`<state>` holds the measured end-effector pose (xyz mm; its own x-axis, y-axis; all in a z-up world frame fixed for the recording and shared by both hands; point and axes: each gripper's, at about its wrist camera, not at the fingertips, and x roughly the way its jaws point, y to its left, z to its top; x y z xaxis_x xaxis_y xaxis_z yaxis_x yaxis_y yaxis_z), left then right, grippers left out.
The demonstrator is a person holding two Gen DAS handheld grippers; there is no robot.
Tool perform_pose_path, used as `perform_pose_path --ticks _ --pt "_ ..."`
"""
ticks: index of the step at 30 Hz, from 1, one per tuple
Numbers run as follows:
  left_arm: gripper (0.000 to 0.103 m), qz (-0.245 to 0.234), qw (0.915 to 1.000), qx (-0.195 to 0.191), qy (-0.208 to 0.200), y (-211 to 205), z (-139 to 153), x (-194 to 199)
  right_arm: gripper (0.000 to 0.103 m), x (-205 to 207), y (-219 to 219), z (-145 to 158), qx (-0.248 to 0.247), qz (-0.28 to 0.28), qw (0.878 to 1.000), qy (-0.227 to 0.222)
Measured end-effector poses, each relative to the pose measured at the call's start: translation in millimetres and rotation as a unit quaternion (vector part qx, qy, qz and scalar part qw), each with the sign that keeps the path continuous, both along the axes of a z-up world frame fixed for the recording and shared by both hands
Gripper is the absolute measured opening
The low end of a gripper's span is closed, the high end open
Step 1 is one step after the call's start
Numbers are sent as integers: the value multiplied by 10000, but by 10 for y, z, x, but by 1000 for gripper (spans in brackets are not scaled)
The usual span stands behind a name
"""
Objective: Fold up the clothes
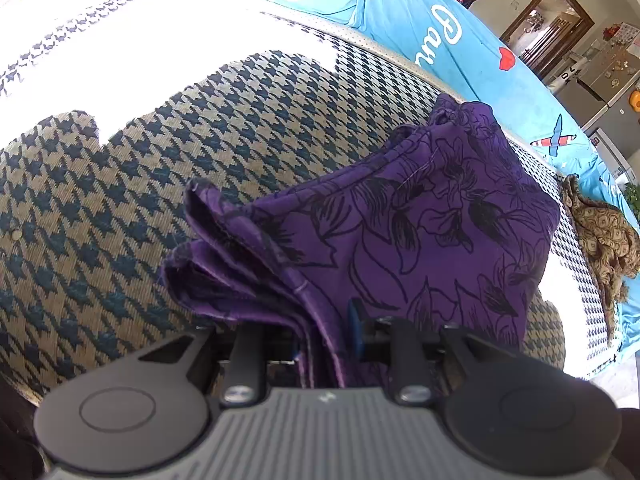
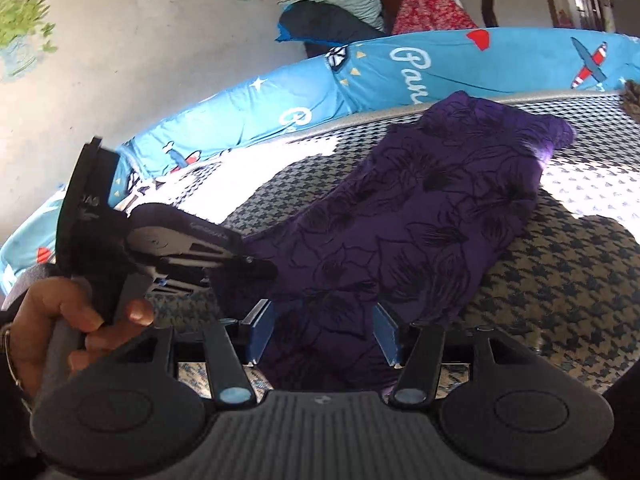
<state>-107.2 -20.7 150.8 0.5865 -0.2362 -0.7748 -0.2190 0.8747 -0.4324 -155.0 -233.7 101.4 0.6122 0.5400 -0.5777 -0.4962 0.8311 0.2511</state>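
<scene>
A purple cloth with black flower outlines (image 1: pixel 420 232) lies folded in several layers on a houndstooth cover (image 1: pixel 120 220). My left gripper (image 1: pixel 326 340) is shut on the near edge of the cloth, and the layers bunch between its blue pads. In the right wrist view the same purple cloth (image 2: pixel 420 220) stretches away across the houndstooth cover (image 2: pixel 560 280). My right gripper (image 2: pixel 324 332) is open, its blue pads (image 2: pixel 260 332) on either side of the cloth's near end. The left gripper (image 2: pixel 256 268), held by a hand (image 2: pixel 68 320), pinches the cloth's left edge.
A blue bedsheet with planes and white lettering (image 2: pixel 360 80) runs along the far side of the cover. A crumpled brown patterned cloth (image 1: pixel 604 248) lies at the right end. Strong sunlight washes out part of the cover (image 1: pixel 160 60). A pale wall (image 2: pixel 120 60) stands behind.
</scene>
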Motion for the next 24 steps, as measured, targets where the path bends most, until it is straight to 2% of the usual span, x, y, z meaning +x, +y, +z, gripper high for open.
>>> perform_pose_path --ticks 2,4,9,17,19,20,21,23,24 --pt "21 -7 10000 -30 26 5 4 8 59 -21 153 -56 -258 317 9991 -109" --pt "21 -15 10000 -50 56 11 9 20 67 -36 272 -101 -441 525 9974 -221" --pt "21 -62 9999 -47 115 2 37 48 74 -43 536 -222 -830 919 9912 -477" --pt "21 -187 9996 -141 143 -11 123 99 77 -28 941 -447 -1791 1149 9698 -1193" --pt "21 -224 9996 -118 158 -17 126 115 71 17 992 -509 -1987 1056 9659 -1282" --pt "21 -240 9995 -105 177 -20 121 122 65 44 1010 -538 -2074 998 9646 -1285" --pt "21 -259 9994 -97 196 -22 110 128 53 82 1020 -566 -2149 934 9643 -1237" --pt "21 -295 9993 -85 227 -23 84 139 44 134 999 -577 -2095 826 9672 -1179" --pt "21 -301 9992 -72 239 -22 68 146 34 150 988 -572 -2060 789 9683 -1169"
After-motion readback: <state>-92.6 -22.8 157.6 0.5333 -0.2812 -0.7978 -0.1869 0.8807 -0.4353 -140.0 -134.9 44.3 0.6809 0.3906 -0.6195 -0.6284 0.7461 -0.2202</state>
